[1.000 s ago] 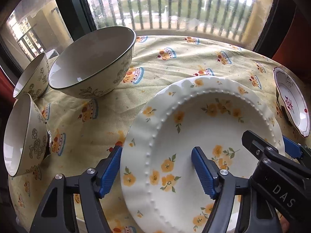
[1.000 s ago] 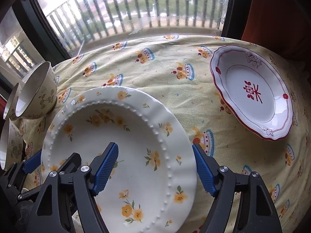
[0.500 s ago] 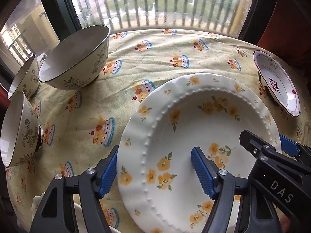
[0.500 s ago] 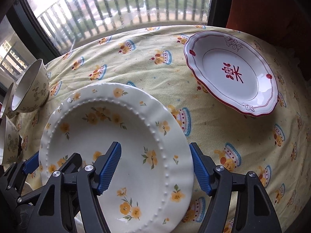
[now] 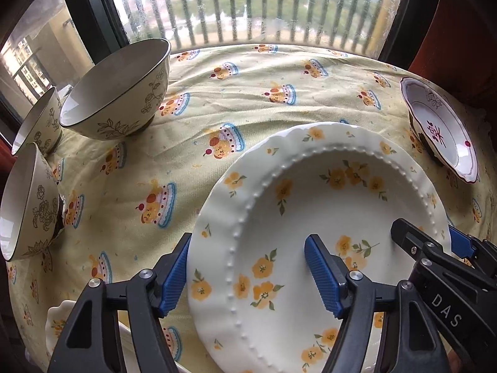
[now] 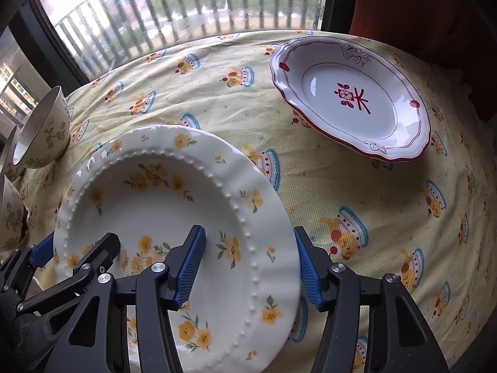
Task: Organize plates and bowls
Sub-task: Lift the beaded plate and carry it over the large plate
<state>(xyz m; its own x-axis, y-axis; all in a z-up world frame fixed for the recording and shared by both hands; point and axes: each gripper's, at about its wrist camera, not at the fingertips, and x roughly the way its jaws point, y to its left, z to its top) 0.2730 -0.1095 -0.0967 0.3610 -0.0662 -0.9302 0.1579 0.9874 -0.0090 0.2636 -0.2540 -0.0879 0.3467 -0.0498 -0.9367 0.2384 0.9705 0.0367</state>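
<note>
A large cream plate (image 5: 326, 217) with yellow flowers and a beaded inner ring sits at about 5 o'clock in the left view, tilted, its near side raised. A white dish (image 6: 351, 99) with red rim and red centre mark lies flat at 2 o'clock, well apart. Three cream bowls (image 5: 121, 93) with dark leaf drawings cluster at 9 to 10 o'clock, upright.

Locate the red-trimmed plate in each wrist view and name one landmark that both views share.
Left wrist view: the red-trimmed plate sits at the far right edge, on the tablecloth.
Right wrist view: the same plate sits upper right, large and fully visible.
Shared landmark: the yellow-flowered plate, low in the middle of both views, between the fingers.
</note>
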